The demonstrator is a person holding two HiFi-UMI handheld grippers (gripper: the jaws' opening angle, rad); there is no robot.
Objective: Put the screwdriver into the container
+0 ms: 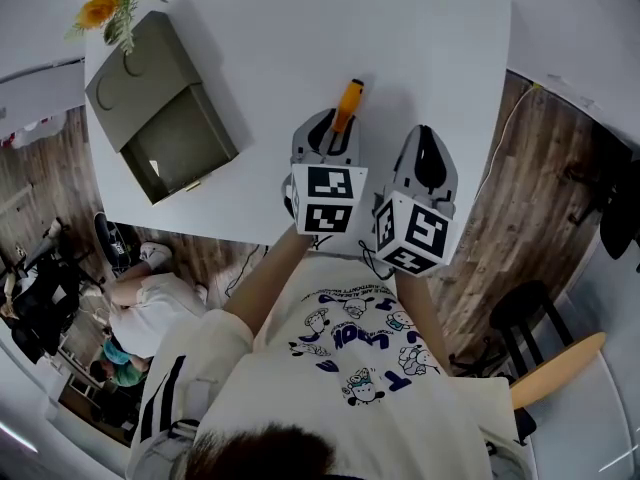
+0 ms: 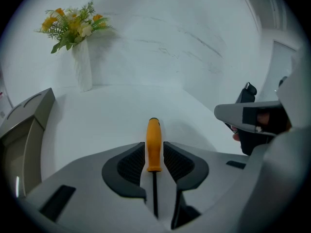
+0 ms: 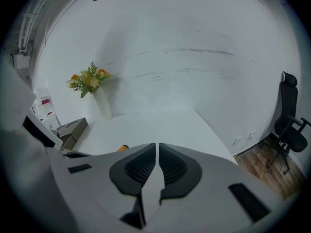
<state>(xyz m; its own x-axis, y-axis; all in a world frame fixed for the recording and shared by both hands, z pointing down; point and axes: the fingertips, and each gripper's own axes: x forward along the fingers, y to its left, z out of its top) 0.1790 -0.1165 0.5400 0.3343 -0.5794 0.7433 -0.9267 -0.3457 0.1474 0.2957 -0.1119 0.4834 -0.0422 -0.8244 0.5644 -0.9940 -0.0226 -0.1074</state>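
Observation:
The screwdriver has an orange handle that points away from me over the white table. My left gripper is shut on it. In the left gripper view the pads clamp the handle from both sides and the dark shaft runs back between the jaws of the left gripper. The container is an olive-grey box with an open tray, at the table's left, also seen as the container. My right gripper hovers beside the left one, shut and empty, its jaws almost touching at the right gripper.
A white vase of orange flowers stands at the table's far left corner behind the container. The table's front edge lies just under the grippers. A black office chair stands on the wooden floor to the right.

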